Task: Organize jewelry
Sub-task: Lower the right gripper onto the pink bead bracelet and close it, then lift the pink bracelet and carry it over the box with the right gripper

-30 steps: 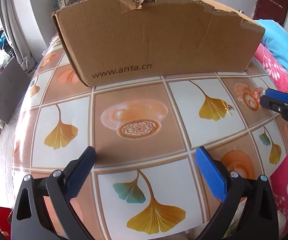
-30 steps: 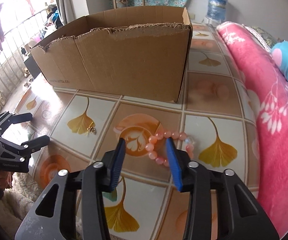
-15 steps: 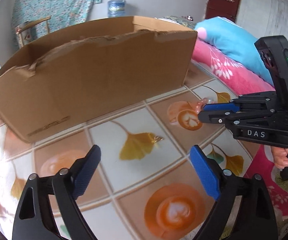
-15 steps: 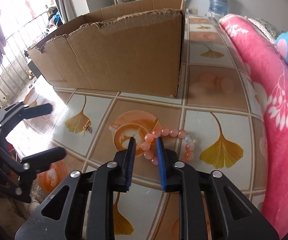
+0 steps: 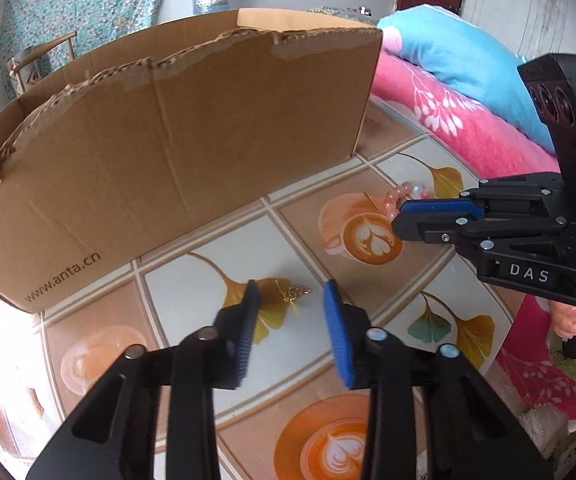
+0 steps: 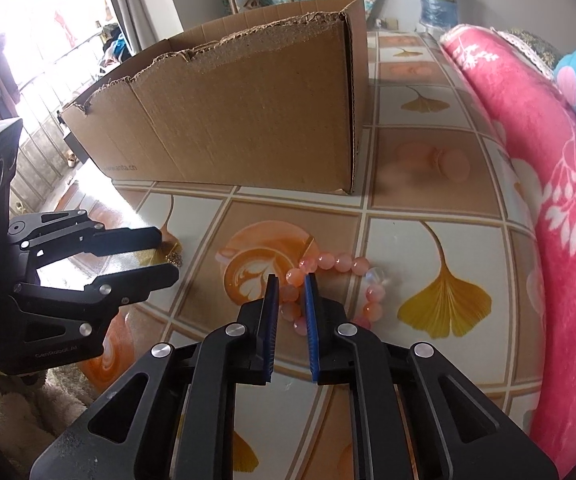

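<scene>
A small gold jewelry piece point(image 5: 296, 291) lies on a yellow leaf print of the tiled tablecloth. My left gripper point(image 5: 292, 294) has it between its fingertips; the jaws are closing, with a gap on both sides. The same gold piece point(image 6: 175, 258) shows by the left gripper point(image 6: 167, 256) in the right wrist view. A pink bead bracelet point(image 6: 344, 262) lies on the cloth. My right gripper point(image 6: 292, 280) straddles its left strand, jaws closing and narrow, with the pads not clearly pressing the beads. In the left wrist view the bracelet point(image 5: 402, 192) sits at the tip of the right gripper point(image 5: 399, 218).
An open cardboard box point(image 5: 167, 152) with a torn rim stands behind both pieces, also box point(image 6: 247, 120). A pink flowered blanket point(image 6: 548, 160) borders the table's right side. A hand point(image 5: 568, 316) holds the right gripper's handle.
The left gripper swung right to the gold piece and its jaws narrowed sharply around it. The right gripper's jaws drew in around the bracelet strand, staying in place.
</scene>
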A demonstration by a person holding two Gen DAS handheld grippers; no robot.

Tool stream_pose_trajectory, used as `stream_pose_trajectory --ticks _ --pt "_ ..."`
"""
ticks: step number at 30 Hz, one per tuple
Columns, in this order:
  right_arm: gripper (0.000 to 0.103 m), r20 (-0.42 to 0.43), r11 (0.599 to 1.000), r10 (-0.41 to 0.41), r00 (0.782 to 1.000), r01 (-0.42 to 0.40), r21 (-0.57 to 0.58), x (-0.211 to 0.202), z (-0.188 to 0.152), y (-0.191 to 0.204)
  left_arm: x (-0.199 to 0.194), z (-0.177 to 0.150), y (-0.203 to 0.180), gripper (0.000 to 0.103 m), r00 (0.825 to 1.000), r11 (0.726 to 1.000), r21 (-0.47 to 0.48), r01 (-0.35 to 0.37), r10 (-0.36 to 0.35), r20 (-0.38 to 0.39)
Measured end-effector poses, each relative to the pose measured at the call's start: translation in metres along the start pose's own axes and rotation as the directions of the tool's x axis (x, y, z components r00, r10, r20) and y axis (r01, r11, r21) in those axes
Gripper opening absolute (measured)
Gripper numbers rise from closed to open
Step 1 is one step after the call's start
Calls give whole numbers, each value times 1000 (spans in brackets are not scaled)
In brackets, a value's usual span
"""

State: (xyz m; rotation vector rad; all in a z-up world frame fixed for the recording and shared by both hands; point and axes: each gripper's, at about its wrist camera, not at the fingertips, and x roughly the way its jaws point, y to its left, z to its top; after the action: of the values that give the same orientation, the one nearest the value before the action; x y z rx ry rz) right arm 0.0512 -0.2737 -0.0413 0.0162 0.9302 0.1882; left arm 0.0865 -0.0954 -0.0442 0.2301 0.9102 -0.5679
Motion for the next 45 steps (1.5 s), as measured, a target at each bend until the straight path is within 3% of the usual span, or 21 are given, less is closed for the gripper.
stream_pose_trajectory --ticks 3,13,20,25,28,38,45 --pt "11 4 1000 5 1000 -5 2 0 -1 -1 0 1 -4 23 1000 1000 25 -13 13 -4" --pt "11 26 1000 11 1000 -11 -8 0 -4 -2 2 4 -8 20 999 998 48 -31 32 -10" --pt "11 51 999 -18 999 20 -48 2 -4 3 4 5 -10 4 998 997 49 -55 55 -11" --pt "8 72 995 -51 996 57 -76 3 -6 9 3 3 -11 3 998 997 52 -60 60 0" --pt "7 76 999 -12 997 14 -29 0 -7 2 1 2 -11 3 999 997 48 -53 53 9" --pt "7 191 994 46 981 -63 84 -48 1 -12 -45 5 -7 3 992 998 18 -52 50 112" --pt "7 297 995 32 954 -57 76 -94 13 -4 -99 11 -3 3 969 998 10 -64 60 240"
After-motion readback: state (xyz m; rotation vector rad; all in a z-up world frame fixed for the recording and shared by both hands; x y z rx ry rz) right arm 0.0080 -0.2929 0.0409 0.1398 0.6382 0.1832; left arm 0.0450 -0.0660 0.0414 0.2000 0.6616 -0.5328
